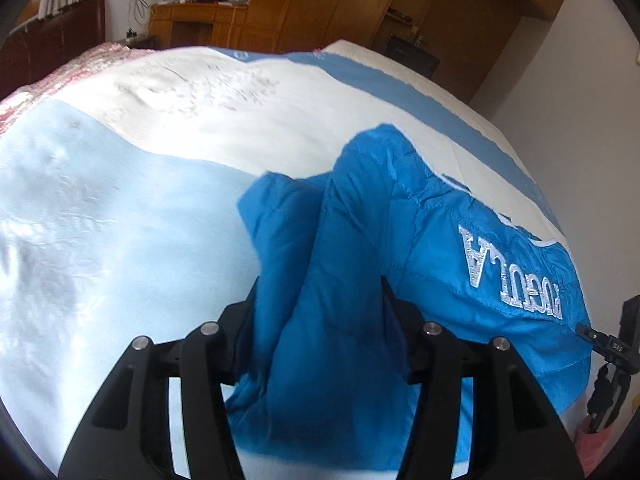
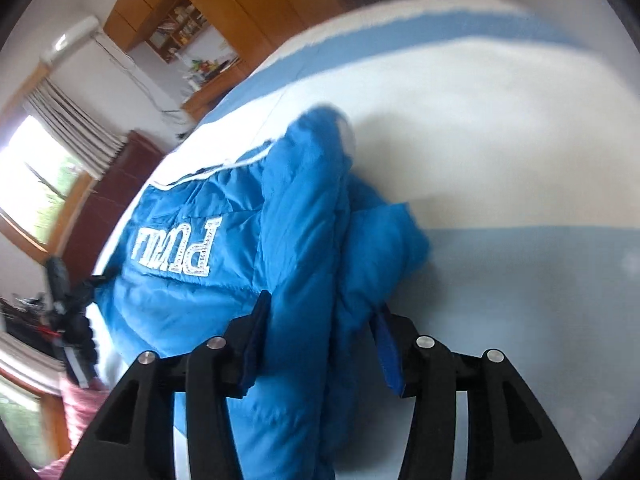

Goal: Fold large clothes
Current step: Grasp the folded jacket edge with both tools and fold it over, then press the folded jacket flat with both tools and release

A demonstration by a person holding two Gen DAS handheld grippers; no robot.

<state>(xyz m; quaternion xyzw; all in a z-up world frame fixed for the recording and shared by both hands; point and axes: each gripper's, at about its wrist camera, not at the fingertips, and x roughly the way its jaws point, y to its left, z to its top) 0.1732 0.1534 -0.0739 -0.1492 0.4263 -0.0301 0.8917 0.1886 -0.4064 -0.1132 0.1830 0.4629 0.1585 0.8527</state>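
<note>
1. A blue padded jacket point(image 1: 440, 248) is seen lying on a bed point(image 1: 120, 200) covered with a white and pale blue bedspread; white embroidered lettering point(image 1: 512, 276) is shown on its flat part.

2. In the left wrist view, the left tool point(image 1: 318, 292) is held with its jaws partly apart. A bunched fold of the jacket, apparently a sleeve, is found between them. The fabric fills the gap and lies against both fingers, but a firm pinch cannot be confirmed; the fold is slack and draped.

3. In the right wrist view, the right tool point(image 2: 322, 312) is likewise held about half open, with a thick ridge of the jacket point(image 2: 304, 240) lying between its fingers. A small gap is visible at the right finger's blue pad point(image 2: 387, 354), so the cloth is not clamped there.

4. The rest of the jacket is spread toward the bed's edge, where the opposite tool point(image 1: 612, 360) is partly seen at the frame's border.

5. Wooden cabinets point(image 1: 320, 4) and a dark headboard point(image 1: 52, 44) are seen beyond the bed.
</note>
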